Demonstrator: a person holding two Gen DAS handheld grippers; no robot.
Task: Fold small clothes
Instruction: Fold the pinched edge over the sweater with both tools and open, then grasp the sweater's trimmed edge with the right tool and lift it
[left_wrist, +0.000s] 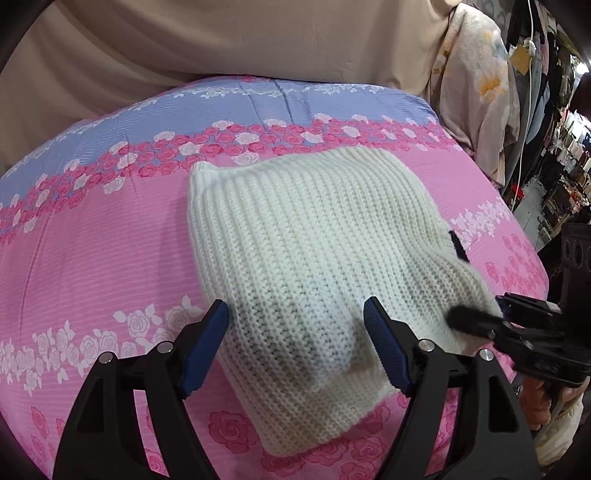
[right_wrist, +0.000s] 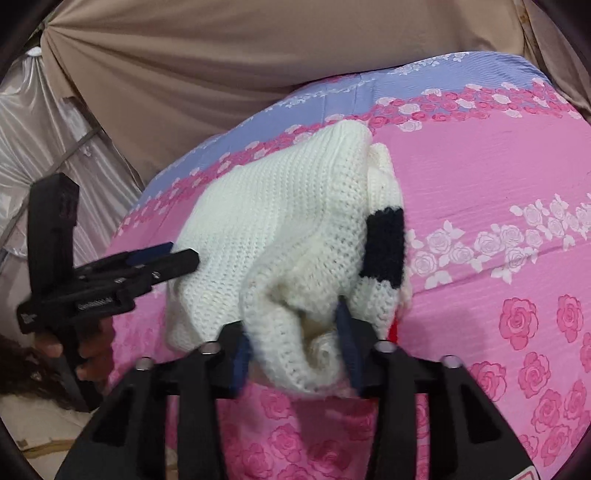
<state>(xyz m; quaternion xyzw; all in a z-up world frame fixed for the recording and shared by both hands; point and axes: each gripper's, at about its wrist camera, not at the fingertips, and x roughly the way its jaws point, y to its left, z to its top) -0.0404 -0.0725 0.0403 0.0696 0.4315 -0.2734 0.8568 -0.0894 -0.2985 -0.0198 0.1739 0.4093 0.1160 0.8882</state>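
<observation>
A white knit sweater (left_wrist: 306, 236) lies on the pink floral bedsheet (left_wrist: 92, 236). My left gripper (left_wrist: 295, 347) hovers open over the sweater's near end, its blue pads (left_wrist: 207, 350) wide apart with the knit below them. In the right wrist view the left gripper (right_wrist: 181, 254) sits at the sweater's left edge. My right gripper (right_wrist: 295, 350) is shut on a bunched fold of the white sweater (right_wrist: 273, 236), lifted off the sheet. A black band (right_wrist: 384, 247) shows on the sweater's right side. From the left wrist view the right gripper (left_wrist: 476, 321) is blurred at the sweater's right corner.
A beige curtain (left_wrist: 221, 48) hangs behind the bed. A floral cloth (left_wrist: 476, 92) and cluttered shelves (left_wrist: 569, 147) stand at the right. Silver fabric (right_wrist: 37, 129) hangs at the left. A hand (right_wrist: 55, 347) holds the left gripper's handle.
</observation>
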